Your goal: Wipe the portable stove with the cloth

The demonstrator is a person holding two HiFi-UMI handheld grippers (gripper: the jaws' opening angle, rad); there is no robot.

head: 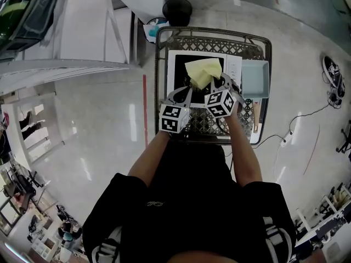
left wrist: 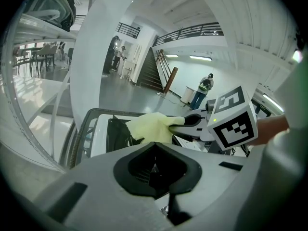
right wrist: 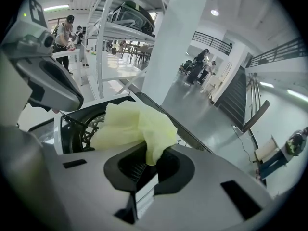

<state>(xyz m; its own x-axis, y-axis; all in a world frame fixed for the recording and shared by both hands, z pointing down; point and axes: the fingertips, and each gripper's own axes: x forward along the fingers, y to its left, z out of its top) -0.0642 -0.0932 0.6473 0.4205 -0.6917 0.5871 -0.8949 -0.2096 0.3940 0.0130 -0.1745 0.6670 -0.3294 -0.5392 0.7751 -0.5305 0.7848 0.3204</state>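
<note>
The portable stove (head: pixel 178 70), white with a black burner top, sits on a dark wire table (head: pixel 214 34). My right gripper (head: pixel 216 82) is shut on a pale yellow cloth (head: pixel 204 73) and holds it just over the burner. In the right gripper view the cloth (right wrist: pixel 134 126) bunches out of the closed jaws (right wrist: pixel 144 170) above the burner grate (right wrist: pixel 79 131). My left gripper (head: pixel 184 93) hovers at the stove's near edge, left of the cloth, with its jaws together on nothing (left wrist: pixel 156 170). The left gripper view shows the cloth (left wrist: pixel 151 127) pinched by the right gripper (left wrist: pixel 185 121).
A light blue tray (head: pixel 255 78) lies on the table right of the stove. A black bin (head: pixel 177 10) stands beyond the table and white shelving (head: pixel 82 32) to its left. A cable (head: pixel 296 130) and shoes (head: pixel 332 70) lie on the floor at right.
</note>
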